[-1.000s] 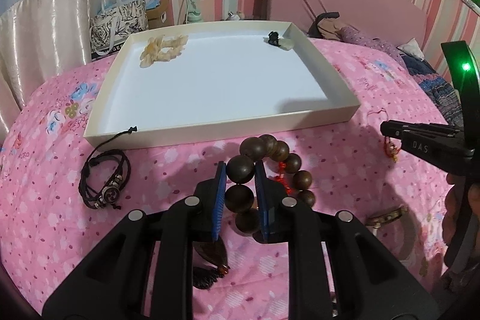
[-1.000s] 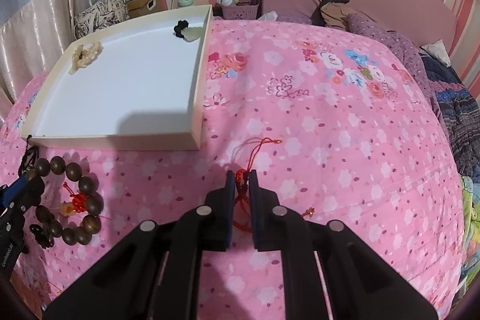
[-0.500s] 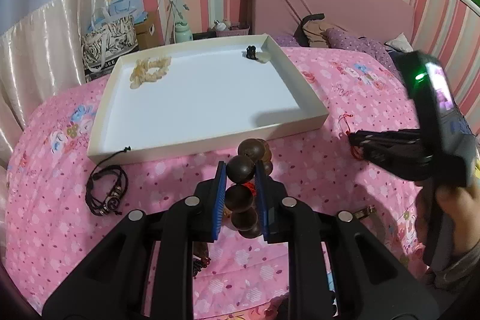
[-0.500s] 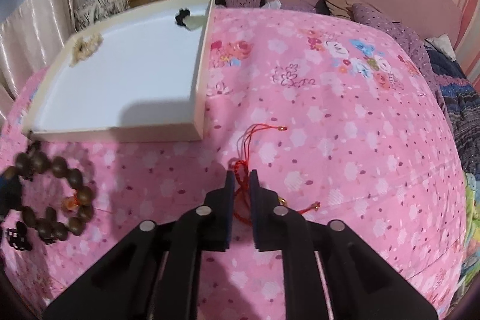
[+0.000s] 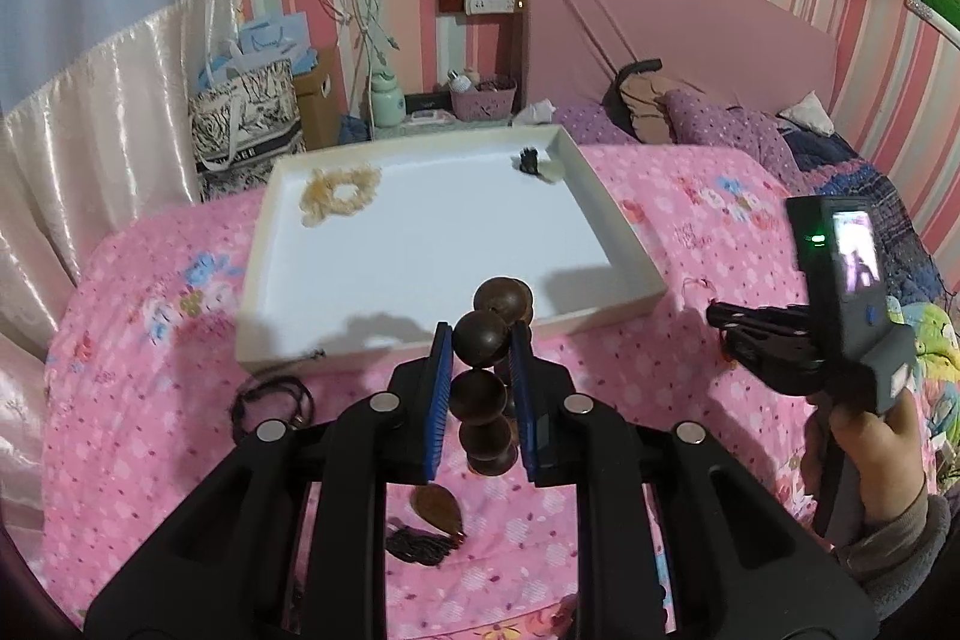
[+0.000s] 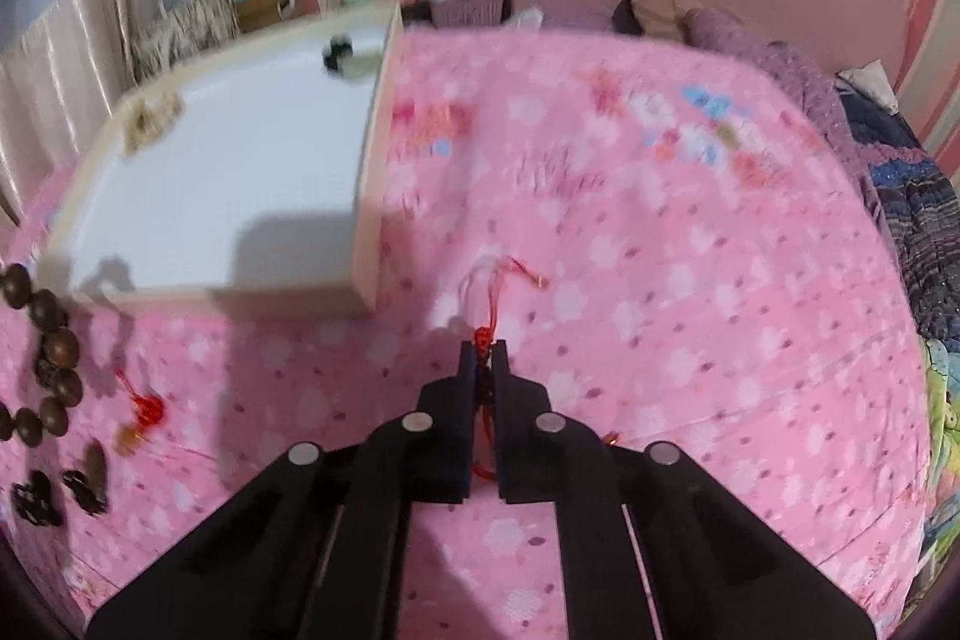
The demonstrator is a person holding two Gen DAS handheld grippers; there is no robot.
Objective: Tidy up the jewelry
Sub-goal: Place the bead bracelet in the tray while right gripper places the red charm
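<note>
Pink floral bedspread carries a white tray. Left claw grips the wooden bead bracelet lifted before the tray; right claw pinches the red cord, seen only from its own camera.

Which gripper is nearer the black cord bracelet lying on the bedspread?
Left. The left gripper, shut on the wooden beads, hangs just right of the black cord bracelet. The right gripper is far off to the right, past the tray's corner.
</note>
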